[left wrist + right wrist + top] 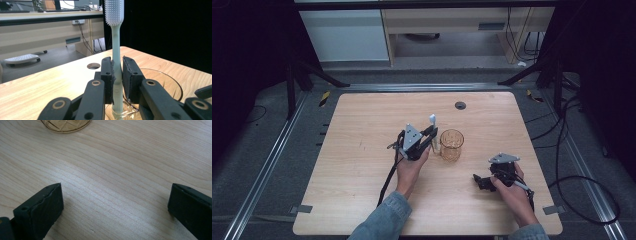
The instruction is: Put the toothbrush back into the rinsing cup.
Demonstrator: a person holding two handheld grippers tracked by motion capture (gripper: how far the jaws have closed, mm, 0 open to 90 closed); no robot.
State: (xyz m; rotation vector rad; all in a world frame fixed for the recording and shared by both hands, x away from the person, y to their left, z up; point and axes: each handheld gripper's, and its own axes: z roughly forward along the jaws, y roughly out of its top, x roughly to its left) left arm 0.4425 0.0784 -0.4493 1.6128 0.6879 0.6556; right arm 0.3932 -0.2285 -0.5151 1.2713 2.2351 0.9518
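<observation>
On the wooden table (362, 150), which fills the middle of the high view, a glass mug (451, 145) stands a little right of centre, amber-tinted, with a cut pattern on its wall; its base also peeks in at the far edge of the right gripper view (65, 125). Just left of the mug, the left gripper (430, 134) is pinching a pale green silicone brush (116, 62) by the lower part of its handle, jaws pressed tight on either side, the bristled head pointing up and the foot of the handle seeming to dip inside the mug's rim. Near the right corner, well apart from the mug, the right gripper (477, 179) rests low over bare wood with its jaws spread wide and nothing between them. Judging by its look, the brush is light and somewhat bendy, so a grip low on the stem lets the head wobble; a hold nearer the middle would steady it. Its rubbery skin should not slip in the pads. The mug looks heavier, hard and breakable, smooth at the rim, and likely to slide or tip if the brush pushes sideways, so the free gripper could brace its wall or handle
</observation>
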